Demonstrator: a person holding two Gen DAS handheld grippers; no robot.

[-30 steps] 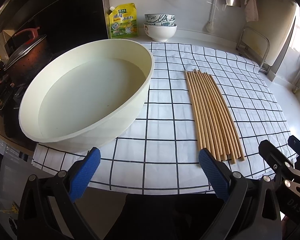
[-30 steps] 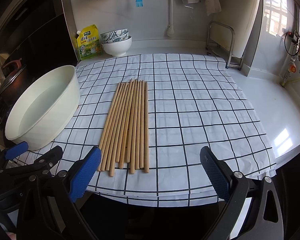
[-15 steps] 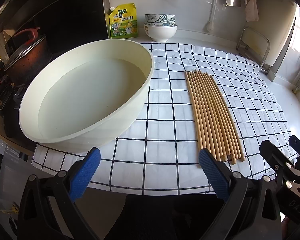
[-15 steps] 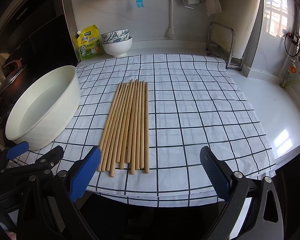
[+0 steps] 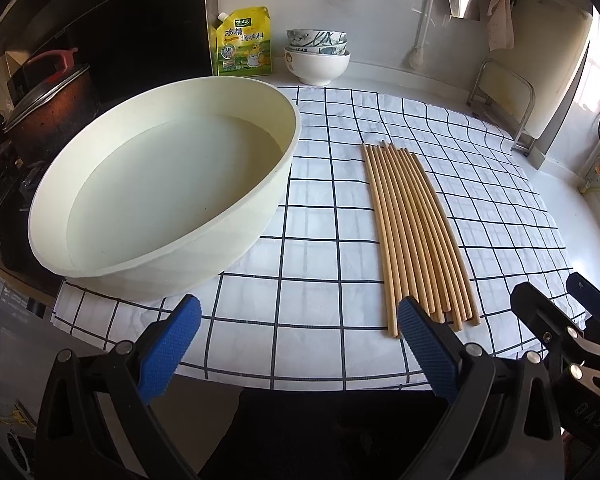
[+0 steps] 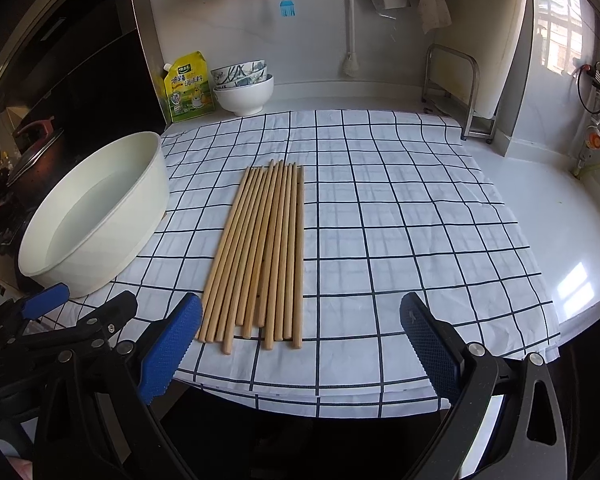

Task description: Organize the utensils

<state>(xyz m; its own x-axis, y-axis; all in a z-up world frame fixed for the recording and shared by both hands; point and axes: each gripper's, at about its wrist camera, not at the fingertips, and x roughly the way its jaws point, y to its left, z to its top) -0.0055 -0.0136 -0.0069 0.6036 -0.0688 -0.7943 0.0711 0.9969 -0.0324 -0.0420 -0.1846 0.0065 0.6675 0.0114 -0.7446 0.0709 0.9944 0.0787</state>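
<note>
Water-filled basin (image 5: 164,184) beside chopsticks (image 5: 412,232)

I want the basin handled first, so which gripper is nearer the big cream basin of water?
Left. The left gripper hangs open just before the basin; the right gripper is open off to the basin's right, before the chopsticks.

The left hand-held gripper (image 5: 298,344) hung at the near edge of the tabletop (image 5: 548,208), its blue pads (image 5: 168,350) spread wide and gripping nothing. On the checked cloth (image 5: 324,248) a row of wooden chopsticks (image 5: 414,232) lay side by side, right of a large cream basin (image 5: 260,216) of water. The right hand-held gripper (image 5: 568,320) showed at the right edge. Stacked bowls (image 5: 318,58) and a yellow pouch (image 5: 244,42) stood by the wall.
</note>
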